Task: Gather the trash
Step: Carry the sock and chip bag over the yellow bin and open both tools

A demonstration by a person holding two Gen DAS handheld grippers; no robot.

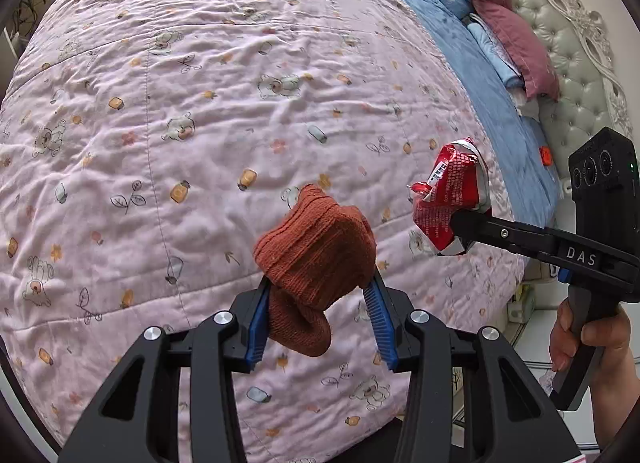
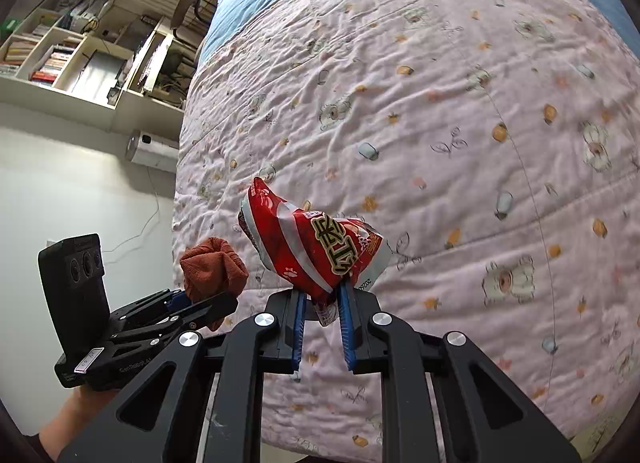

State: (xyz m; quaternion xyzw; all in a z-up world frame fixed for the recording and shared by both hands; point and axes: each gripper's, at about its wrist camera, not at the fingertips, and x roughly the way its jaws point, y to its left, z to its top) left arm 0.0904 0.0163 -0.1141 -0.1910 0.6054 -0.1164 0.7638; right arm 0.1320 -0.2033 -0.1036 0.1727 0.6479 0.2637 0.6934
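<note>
You get bright, even daylight with soft shadows; both fisheye views bend strongly toward dark rims, sharp centrally, the pink printed quilted bedspread (image 1: 200,143) slightly smeared around 3 o'clock

Pink quilt (image 1: 200,123) broadly bare, pillows (image 1: 500,15) stacked against headboard (image 1: 576,63), shelves (image 2: 80,51) beyond bed

- lower end of the red snack wrapper (image 2: 316,247) hidden between the right gripper's blue pads (image 2: 346,327)
- brown sock (image 1: 316,259), part tucked behind left gripper's pad (image 1: 256,327)
- bookshelf (image 2: 80,51) contents too small to read
- headboard (image 1: 576,63) cut off at the frame's edge
</note>
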